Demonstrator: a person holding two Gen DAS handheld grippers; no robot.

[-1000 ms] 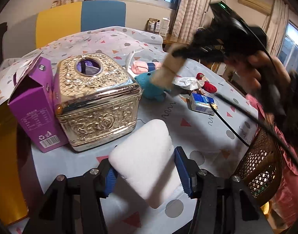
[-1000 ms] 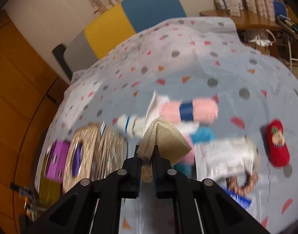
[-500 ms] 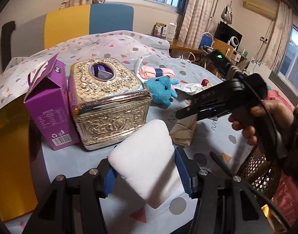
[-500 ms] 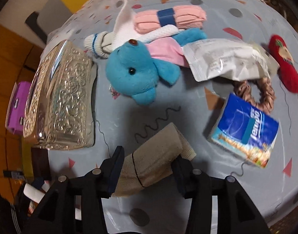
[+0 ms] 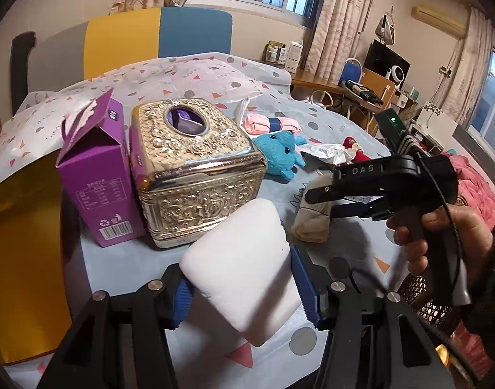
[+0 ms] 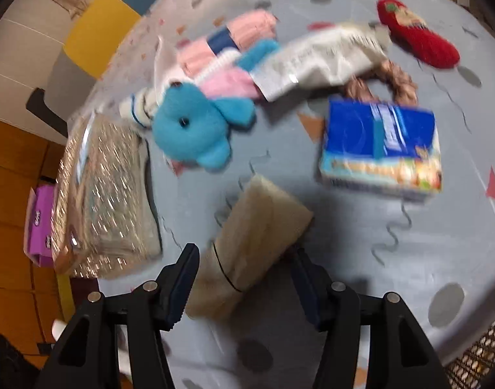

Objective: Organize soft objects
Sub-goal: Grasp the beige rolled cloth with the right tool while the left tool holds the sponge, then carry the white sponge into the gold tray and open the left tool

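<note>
gold tissue box (image 5: 195, 165), blue plush (image 6: 195, 129), blue packet (image 6: 382, 152)

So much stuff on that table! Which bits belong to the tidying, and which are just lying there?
Tidying:
white foam pad in left tongs
beige folded cloth between opening right tongs
blue plush toy
pink rolled towel

Lying about:
gold embossed tissue box
purple carton
blue packet

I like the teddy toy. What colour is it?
Bright blue teddy toy, seen best in the right wrist view.

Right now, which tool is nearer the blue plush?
Right. The right tool straddles the beige roll just short of the blue plush; the left tool, gripping a white sponge, sits farther back.
</note>
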